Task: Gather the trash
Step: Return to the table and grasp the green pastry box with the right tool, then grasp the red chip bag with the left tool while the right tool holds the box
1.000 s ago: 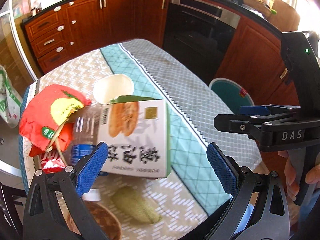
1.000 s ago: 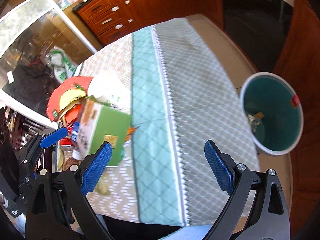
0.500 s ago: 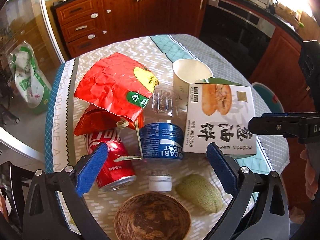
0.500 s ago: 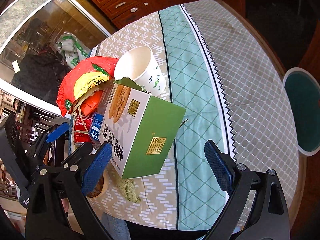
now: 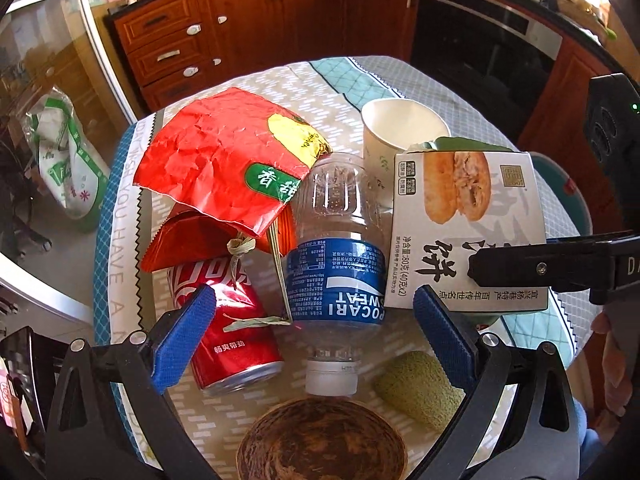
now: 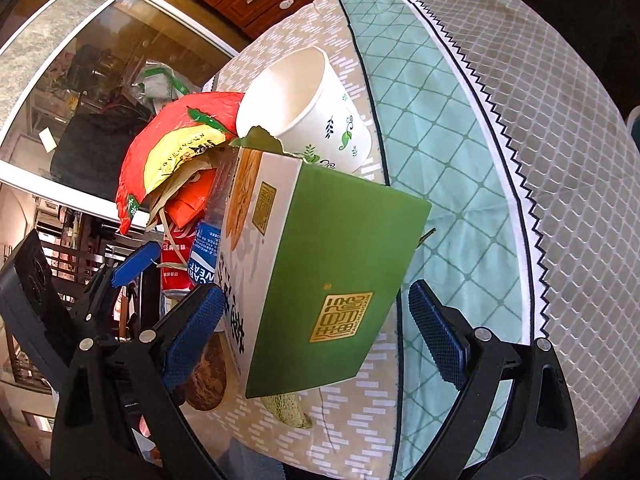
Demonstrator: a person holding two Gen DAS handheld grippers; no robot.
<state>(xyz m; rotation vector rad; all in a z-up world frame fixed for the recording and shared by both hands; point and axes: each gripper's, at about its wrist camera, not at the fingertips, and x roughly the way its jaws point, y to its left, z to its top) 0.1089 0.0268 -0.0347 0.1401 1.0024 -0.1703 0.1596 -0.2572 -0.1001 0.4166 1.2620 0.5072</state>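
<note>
Trash lies piled on the round table. In the left wrist view my open left gripper straddles a clear Pocari Sweat bottle lying cap toward me, with a red cola can at its left finger. Behind are a red snack bag, a white paper cup and a pastry box. In the right wrist view my open right gripper straddles the near end of the green-sided pastry box. The cup stands behind it.
A brown coconut-shell bowl and a green fruit peel lie at the table's near edge. A teal trash bin stands on the floor to the right. Wooden cabinets and an oven stand behind.
Both grippers have moved closer to the pile. The left one swung left from the box to over the bottle and can. The right one swung left from the bin onto the box.
</note>
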